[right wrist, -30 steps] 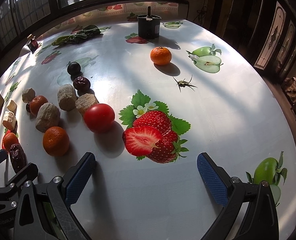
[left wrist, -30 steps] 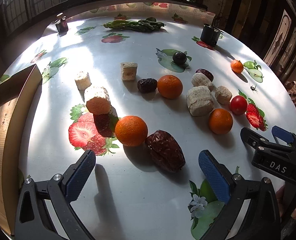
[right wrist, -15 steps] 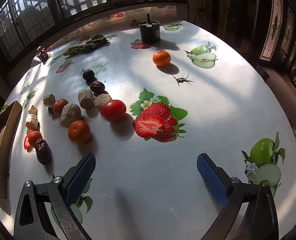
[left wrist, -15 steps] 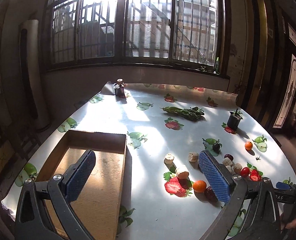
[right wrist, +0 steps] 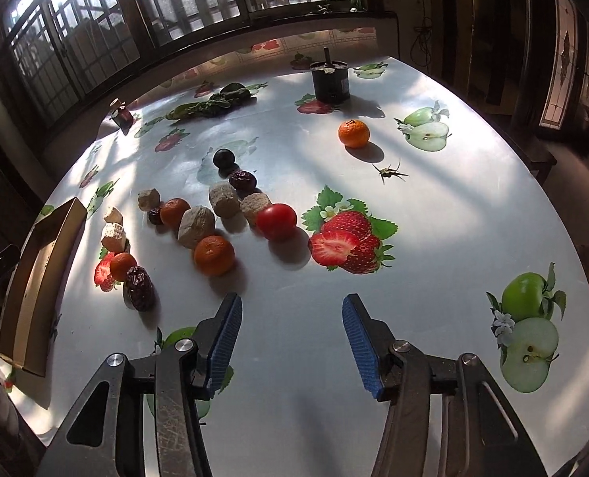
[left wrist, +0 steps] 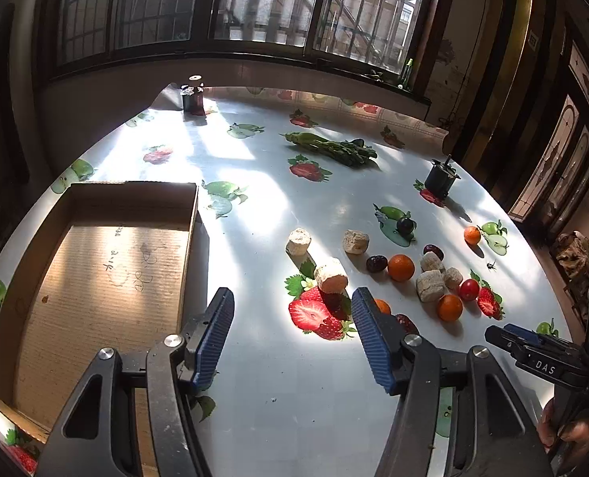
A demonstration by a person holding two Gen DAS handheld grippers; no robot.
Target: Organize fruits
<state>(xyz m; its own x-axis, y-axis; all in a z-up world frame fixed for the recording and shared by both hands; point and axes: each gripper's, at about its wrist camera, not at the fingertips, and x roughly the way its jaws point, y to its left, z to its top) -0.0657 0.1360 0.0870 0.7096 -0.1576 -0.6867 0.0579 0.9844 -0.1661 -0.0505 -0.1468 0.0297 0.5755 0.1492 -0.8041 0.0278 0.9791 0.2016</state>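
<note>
My left hand-held gripper (left wrist: 292,336) narrower than a second ago yet released, cardboard tray (left wrist: 95,270) now visible, right hand-held gripper (right wrist: 292,336) likewise released above tabletop (right wrist: 453,218).

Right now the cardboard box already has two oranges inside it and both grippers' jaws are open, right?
Not quite. The left wrist view shows the cardboard box has no fruit in it; the oranges lie on the table. Both the left gripper and right gripper do have open jaws.

Cardboard tray (left wrist: 95,198) lies left of fruits (left wrist: 400,267) on table (left wrist: 294,397).
</note>
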